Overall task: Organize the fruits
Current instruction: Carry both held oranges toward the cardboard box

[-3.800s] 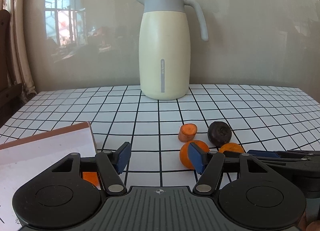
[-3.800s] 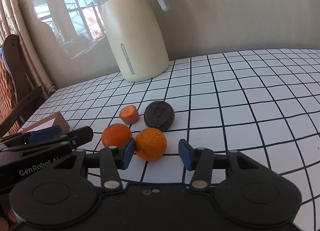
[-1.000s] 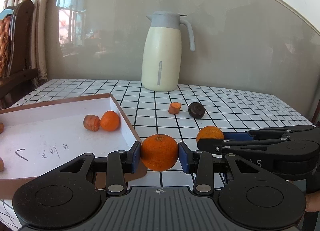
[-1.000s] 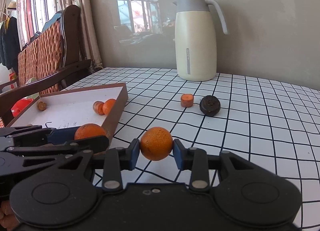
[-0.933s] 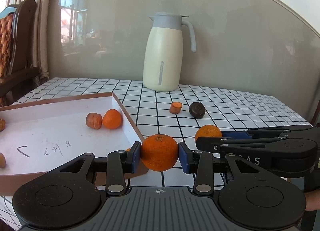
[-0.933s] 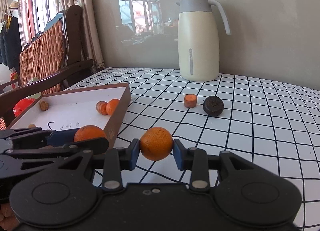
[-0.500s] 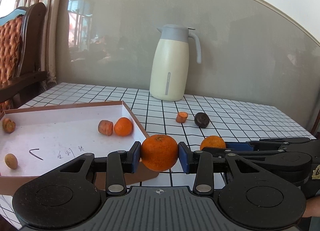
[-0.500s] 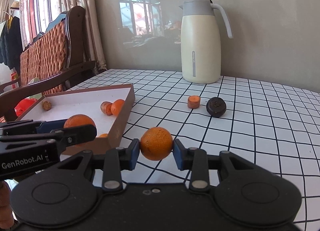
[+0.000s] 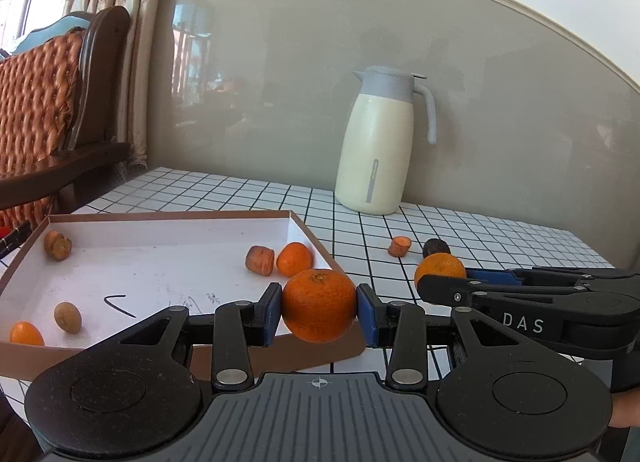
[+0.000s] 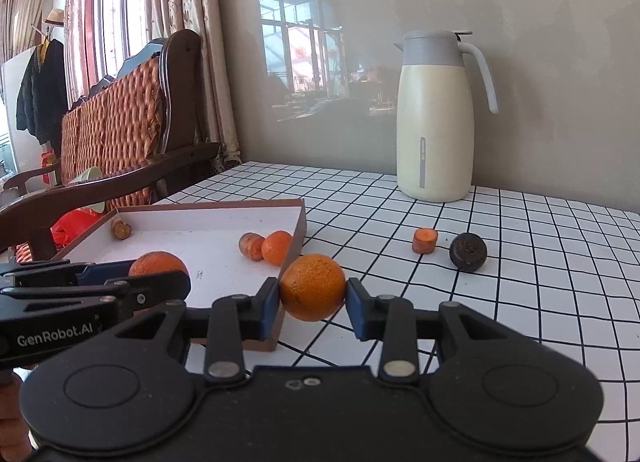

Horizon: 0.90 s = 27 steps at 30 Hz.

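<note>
My left gripper (image 9: 319, 311) is shut on an orange (image 9: 319, 304), held above the near right corner of the shallow brown-rimmed tray (image 9: 160, 216). My right gripper (image 10: 312, 294) is shut on a second orange (image 10: 312, 287), just right of the tray (image 10: 298, 240) corner. Each gripper shows in the other's view with its orange: the right gripper (image 9: 440, 282) and the left gripper (image 10: 158, 274). Inside the tray lie a small orange (image 9: 294, 259), a carrot piece (image 9: 260, 260) and several small fruits. On the table rest a carrot slice (image 10: 425, 240) and a dark round fruit (image 10: 468, 251).
A cream thermos jug (image 9: 378, 142) with a grey lid stands at the back of the checked tablecloth (image 10: 540, 282), against the wall. A wooden chair with an orange quilted back (image 10: 116, 118) stands left of the table. A hand (image 9: 624, 410) shows at the right edge.
Both grippers have lifted and drawn back toward the tray, each keeping its orange. The tray now shows more fully, and the jug, carrot slice and dark fruit look farther away.
</note>
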{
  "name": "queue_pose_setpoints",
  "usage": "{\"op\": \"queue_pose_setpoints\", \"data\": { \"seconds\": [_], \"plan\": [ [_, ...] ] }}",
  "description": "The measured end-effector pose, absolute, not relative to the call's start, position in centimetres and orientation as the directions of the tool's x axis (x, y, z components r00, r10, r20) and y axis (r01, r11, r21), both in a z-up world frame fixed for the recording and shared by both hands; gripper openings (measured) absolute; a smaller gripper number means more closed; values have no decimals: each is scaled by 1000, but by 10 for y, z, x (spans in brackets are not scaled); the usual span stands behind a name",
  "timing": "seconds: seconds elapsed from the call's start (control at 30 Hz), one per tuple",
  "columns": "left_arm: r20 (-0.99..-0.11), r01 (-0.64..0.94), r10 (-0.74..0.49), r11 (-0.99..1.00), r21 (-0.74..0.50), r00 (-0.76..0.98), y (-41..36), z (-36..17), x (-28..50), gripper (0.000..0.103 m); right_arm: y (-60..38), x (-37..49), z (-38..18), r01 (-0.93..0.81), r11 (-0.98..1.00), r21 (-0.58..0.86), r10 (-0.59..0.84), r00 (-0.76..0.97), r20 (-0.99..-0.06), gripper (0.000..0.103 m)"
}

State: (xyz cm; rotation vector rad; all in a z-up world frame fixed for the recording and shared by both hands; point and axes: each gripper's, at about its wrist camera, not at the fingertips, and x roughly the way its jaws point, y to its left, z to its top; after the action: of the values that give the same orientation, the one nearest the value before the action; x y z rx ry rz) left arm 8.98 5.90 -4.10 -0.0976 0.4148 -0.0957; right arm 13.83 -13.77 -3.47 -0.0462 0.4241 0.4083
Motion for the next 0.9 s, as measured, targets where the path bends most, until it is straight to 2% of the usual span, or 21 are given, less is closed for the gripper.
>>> {"op": "queue_pose_setpoints", "data": {
  "seconds": [0.4, 0.9],
  "plan": [
    [-375, -4, -47, 991, -135, 926, 93, -37, 85, 40, -107, 138, -29, -454, 890, 39, 436, 824, -360, 28],
    [-347, -168, 107, 974, -153, 932, 149, -33, 88, 40, -73, 147, -30, -457, 889, 11, 439, 847, -300, 28]
  ]
}}
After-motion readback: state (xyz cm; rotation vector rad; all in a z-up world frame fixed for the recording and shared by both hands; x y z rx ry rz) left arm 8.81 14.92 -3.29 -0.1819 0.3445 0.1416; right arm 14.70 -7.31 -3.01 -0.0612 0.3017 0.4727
